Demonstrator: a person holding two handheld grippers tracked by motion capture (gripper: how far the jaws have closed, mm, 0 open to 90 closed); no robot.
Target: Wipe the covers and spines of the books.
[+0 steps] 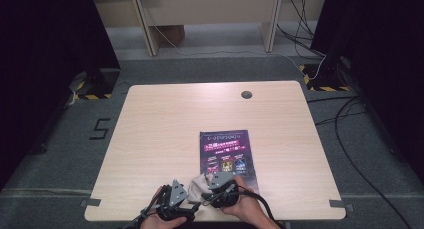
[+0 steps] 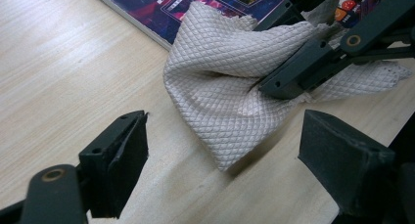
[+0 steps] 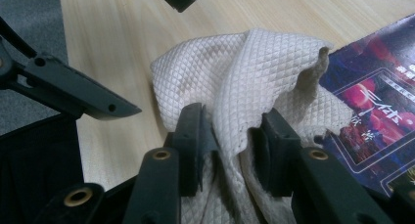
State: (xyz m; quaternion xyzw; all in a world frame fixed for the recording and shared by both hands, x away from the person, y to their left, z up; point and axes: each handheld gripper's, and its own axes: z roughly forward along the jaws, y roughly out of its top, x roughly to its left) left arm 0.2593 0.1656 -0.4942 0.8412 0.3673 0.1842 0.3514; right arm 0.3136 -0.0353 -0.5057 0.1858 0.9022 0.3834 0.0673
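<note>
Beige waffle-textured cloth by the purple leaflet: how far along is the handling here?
Done: the right gripper has pinched the beige waffle-textured cloth, bunching it up off the wooden table beside the purple printed leaflet. In hand: the cloth hangs gathered from those jaws. Left: the left gripper stands open with a cloth corner between its jaws, not yet gripped; taking that corner looks like the likely next step.

My table is bright from light above, the sides are very dark, and my close claws look blurry.
</note>
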